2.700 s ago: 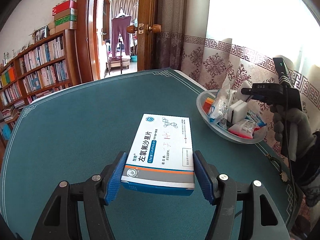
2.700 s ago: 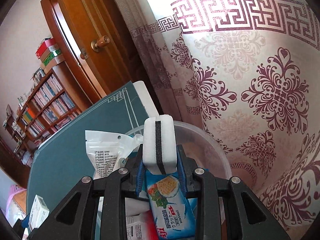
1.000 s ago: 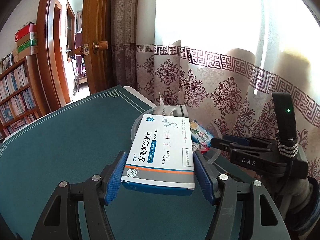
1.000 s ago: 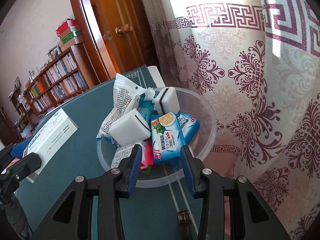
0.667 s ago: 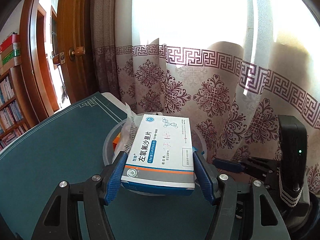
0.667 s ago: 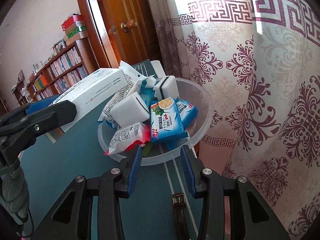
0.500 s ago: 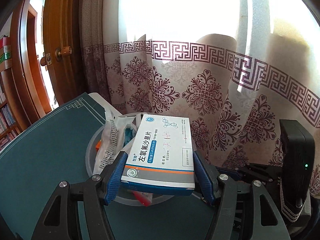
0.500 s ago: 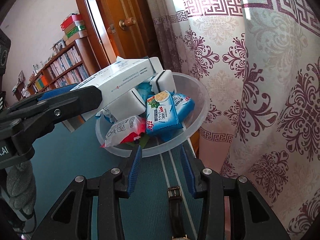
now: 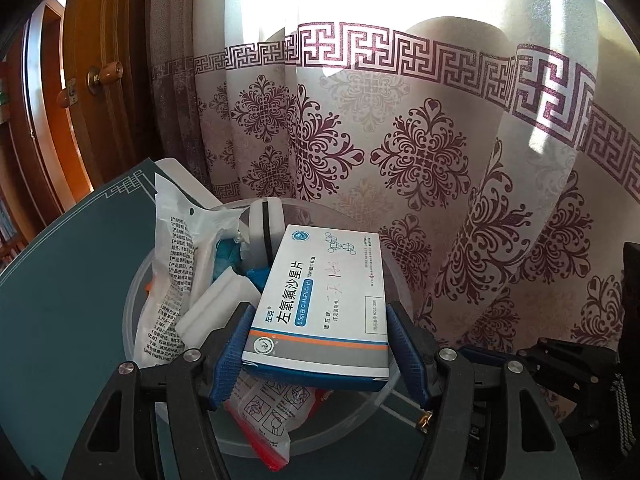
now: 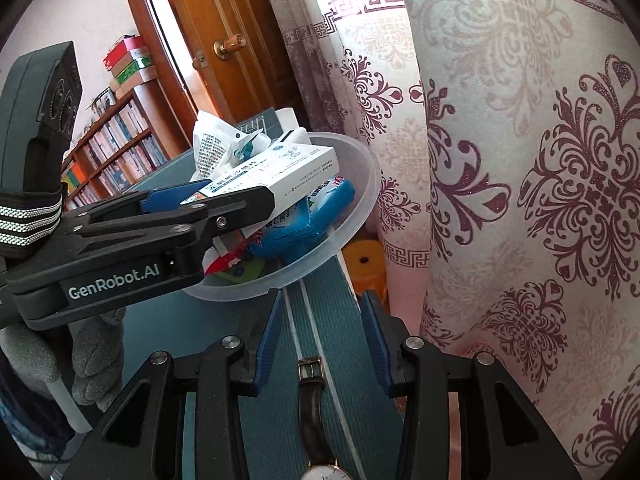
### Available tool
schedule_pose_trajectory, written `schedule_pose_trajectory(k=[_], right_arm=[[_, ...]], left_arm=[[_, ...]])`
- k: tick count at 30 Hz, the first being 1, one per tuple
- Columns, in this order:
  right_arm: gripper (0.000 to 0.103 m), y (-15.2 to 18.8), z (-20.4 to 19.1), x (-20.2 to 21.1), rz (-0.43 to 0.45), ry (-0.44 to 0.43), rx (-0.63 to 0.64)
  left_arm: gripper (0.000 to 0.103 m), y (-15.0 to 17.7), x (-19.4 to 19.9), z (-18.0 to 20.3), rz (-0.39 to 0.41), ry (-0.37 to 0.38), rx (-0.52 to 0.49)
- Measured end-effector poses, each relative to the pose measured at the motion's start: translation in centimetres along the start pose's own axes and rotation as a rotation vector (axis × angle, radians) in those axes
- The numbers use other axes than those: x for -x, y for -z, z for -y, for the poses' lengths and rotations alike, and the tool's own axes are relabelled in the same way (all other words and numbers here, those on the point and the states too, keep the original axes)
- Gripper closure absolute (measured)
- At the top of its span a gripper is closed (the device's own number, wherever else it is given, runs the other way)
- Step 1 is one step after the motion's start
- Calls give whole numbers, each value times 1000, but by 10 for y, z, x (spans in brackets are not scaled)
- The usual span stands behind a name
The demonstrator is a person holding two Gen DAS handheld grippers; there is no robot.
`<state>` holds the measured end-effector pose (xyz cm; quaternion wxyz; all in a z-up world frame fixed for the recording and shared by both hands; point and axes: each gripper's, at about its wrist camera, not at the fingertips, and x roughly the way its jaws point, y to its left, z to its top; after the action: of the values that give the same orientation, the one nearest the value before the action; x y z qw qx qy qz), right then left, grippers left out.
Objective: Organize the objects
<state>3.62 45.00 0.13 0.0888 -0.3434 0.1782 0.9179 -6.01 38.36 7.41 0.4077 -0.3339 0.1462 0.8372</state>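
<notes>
medicine box [image 9: 320, 304] pinched across short sides by left gripper [image 9: 320, 348], long axis toward 12 o'clock, held directly over filled bowl [image 10: 360, 216]. right gripper [image 10: 324, 340] spread, empty, above wristwatch [image 10: 316, 420], bowl at its 11 o'clock. release judged next.

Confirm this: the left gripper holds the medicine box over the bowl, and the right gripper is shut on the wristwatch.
Not quite. The right gripper is open and empty; the wristwatch lies on the table beneath it, as the right wrist view shows. The left gripper does hold the medicine box over the bowl.
</notes>
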Motion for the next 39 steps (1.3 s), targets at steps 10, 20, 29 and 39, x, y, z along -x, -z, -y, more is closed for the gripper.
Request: schedule_pose_trajectory(k=[10, 20, 29, 39], right_arm=[[61, 2, -6, 0, -4, 2, 9], [60, 2, -7, 3, -2, 6, 7], [44, 9, -14, 11, -6, -7, 20], [18, 9, -34, 30, 37, 25, 57]], left_arm=[[14, 2, 5, -3, 18, 4, 14], [8, 15, 35, -18, 54, -32, 56], [1, 31, 76, -28, 112, -129, 79], [1, 43, 103, -33, 119, -241, 131]])
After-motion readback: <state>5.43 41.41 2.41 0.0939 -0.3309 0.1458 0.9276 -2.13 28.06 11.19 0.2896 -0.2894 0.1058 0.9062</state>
